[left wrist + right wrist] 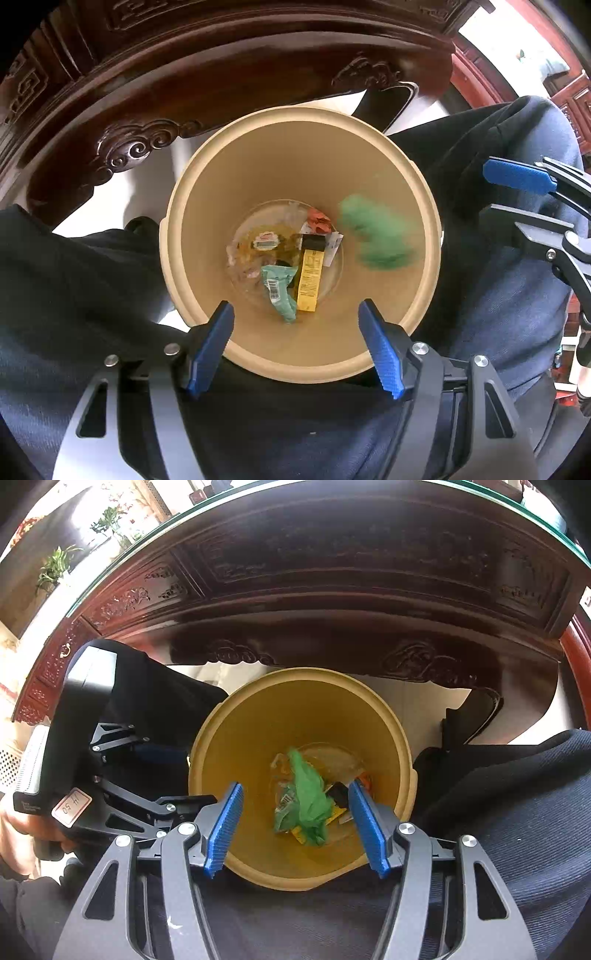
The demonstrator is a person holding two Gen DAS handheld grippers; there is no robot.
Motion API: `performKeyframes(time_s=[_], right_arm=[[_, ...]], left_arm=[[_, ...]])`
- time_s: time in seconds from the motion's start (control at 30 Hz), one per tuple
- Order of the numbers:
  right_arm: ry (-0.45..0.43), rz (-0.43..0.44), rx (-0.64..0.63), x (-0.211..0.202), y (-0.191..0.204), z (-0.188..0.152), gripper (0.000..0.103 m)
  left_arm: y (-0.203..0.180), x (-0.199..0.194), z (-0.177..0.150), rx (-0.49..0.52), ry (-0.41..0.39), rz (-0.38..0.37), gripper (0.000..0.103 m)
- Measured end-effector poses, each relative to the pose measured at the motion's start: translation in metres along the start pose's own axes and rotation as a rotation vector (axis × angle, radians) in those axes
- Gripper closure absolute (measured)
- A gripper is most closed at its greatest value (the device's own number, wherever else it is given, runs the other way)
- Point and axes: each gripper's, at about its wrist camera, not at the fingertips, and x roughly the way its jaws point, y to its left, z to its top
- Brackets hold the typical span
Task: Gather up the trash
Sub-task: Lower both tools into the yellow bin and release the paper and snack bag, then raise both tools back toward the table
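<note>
Two sets of my fingers, left (295,347) and right (295,825), hang apart, holding nothing, above the beige bin (424,206); a blurred green wrapper (376,232) is inside.

Left gripper (295,347) fingers apart over beige bin (207,206); blurred green wad (376,234) inside.

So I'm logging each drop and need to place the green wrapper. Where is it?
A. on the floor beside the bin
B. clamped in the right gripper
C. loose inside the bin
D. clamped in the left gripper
C: the green wrapper shows inside the bin, blurred in the left wrist view, while the right gripper stands open with nothing touching its pads.
</note>
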Motion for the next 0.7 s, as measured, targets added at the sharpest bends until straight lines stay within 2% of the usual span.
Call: performKeyframes(time_s=[0.7], right_arm=[[0.009,0.003,-0.008,0.0028,0.0014,-0.0010,0.045]], left_arm=[[-0.0004,0.0002,0.0013,-0.005,-0.003,-0.010,0.033]])
